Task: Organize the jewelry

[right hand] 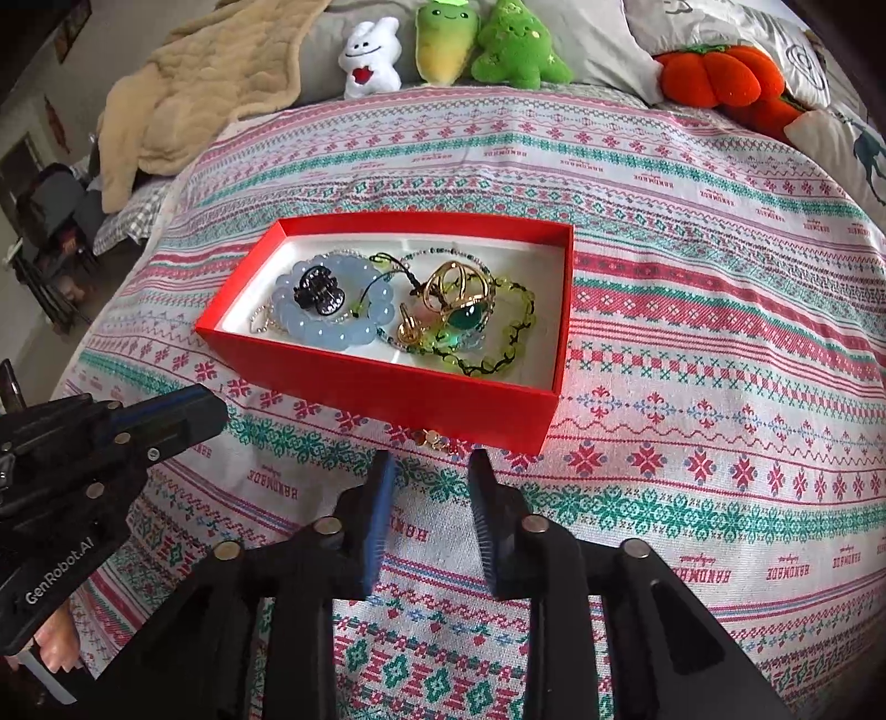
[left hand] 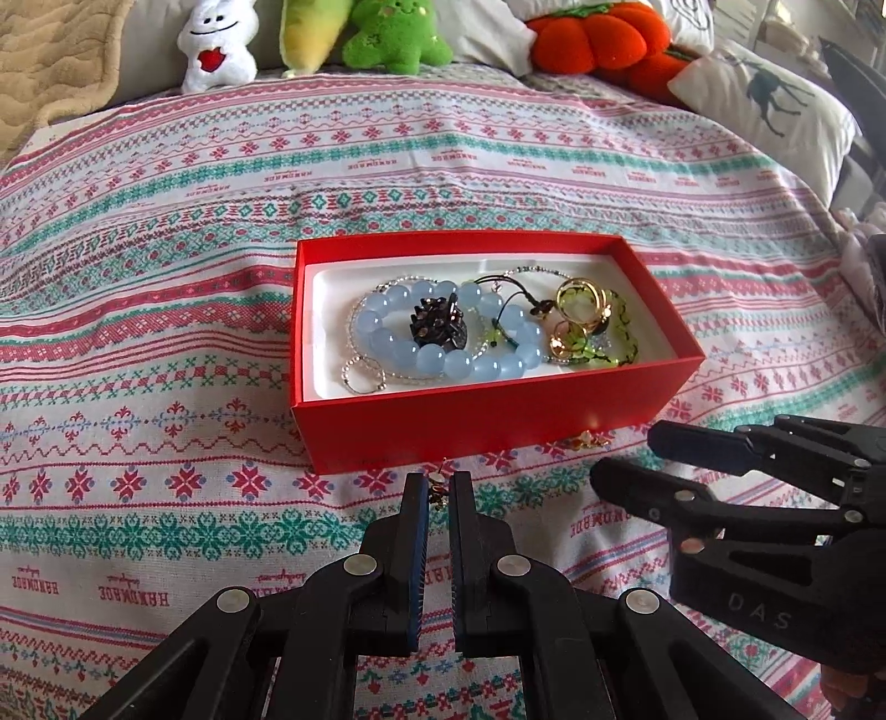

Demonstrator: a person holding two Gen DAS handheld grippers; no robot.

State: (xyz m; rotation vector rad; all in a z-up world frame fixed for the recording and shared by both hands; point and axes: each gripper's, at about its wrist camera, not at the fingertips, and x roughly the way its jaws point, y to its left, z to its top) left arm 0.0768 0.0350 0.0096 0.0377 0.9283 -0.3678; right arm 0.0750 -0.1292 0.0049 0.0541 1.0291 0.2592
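Note:
A red box (left hand: 421, 426) with a white liner lies on the patterned bedspread and holds a blue bead bracelet (left hand: 443, 354), a black hair clip (left hand: 437, 327), gold rings (left hand: 578, 299) and a green bead bracelet (left hand: 620, 343). The box (right hand: 387, 393) also shows in the right wrist view. My left gripper (left hand: 437, 487) is nearly closed around a small gold earring (left hand: 437, 493) just in front of the box. A second small gold piece (right hand: 429, 438) lies on the cloth against the box front. My right gripper (right hand: 432, 471) is open and empty, just short of that piece.
Plush toys (right hand: 498, 50) and an orange pumpkin cushion (right hand: 720, 72) line the far edge of the bed. A beige blanket (right hand: 194, 83) lies at the back left. A deer-print pillow (left hand: 775, 105) sits at the right.

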